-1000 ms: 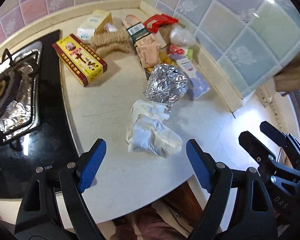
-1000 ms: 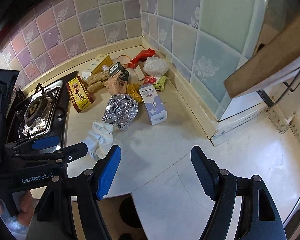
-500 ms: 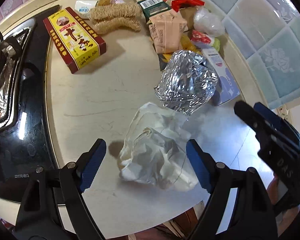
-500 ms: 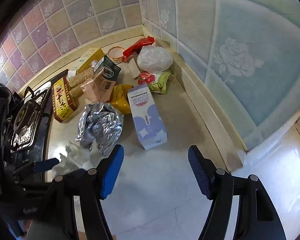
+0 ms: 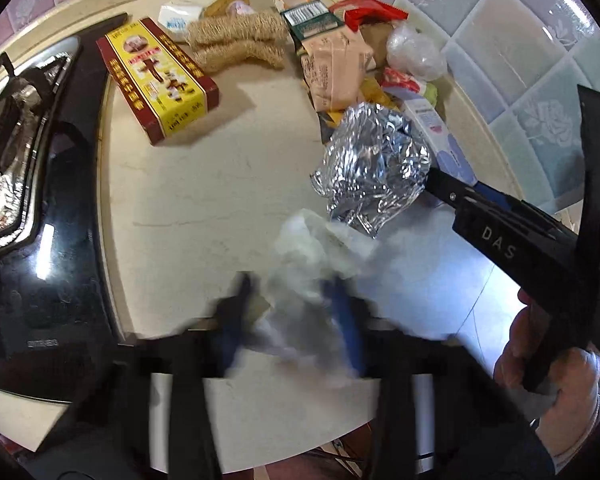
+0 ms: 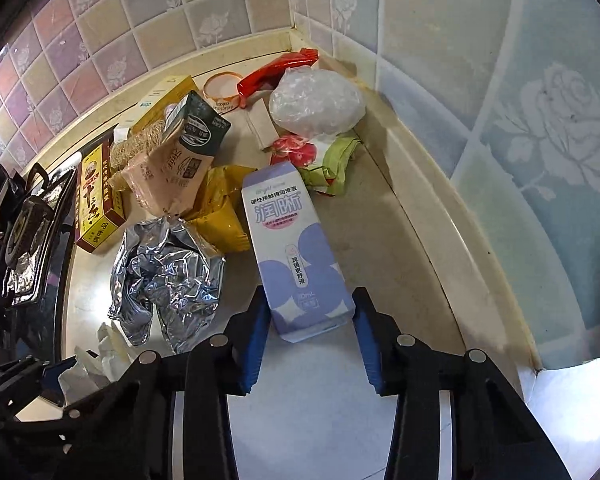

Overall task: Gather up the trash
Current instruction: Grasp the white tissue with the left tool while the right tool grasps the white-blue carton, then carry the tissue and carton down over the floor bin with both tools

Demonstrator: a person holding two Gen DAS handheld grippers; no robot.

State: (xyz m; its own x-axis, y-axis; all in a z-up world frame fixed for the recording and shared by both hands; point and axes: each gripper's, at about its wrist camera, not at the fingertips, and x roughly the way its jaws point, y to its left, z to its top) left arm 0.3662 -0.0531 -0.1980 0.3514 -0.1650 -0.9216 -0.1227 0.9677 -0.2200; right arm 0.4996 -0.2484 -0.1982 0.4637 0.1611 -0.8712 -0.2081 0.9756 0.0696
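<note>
A crumpled white paper wad [image 5: 308, 264] lies on the cream counter [image 5: 228, 184]. My left gripper [image 5: 296, 320] is motion-blurred, its blue fingers close on either side of the wad. A crumpled foil ball [image 5: 372, 168] lies just beyond it, and shows in the right wrist view [image 6: 168, 276]. My right gripper [image 6: 310, 320] has its blue fingers on both sides of the near end of a white and lilac box [image 6: 296, 248], close to it. Whether they press it is unclear.
More trash fills the corner: a red and yellow box [image 5: 156, 80], a loofah [image 5: 236, 40], a beige carton [image 6: 180, 160], a clear bag [image 6: 316, 104], a red wrapper [image 6: 276, 72]. A gas hob [image 5: 16, 128] lies at left. Tiled walls bound the back and right.
My left gripper has narrowed around the paper wad. My right gripper has moved forward and down to the lilac box, and its fingers have narrowed around the box's end.
</note>
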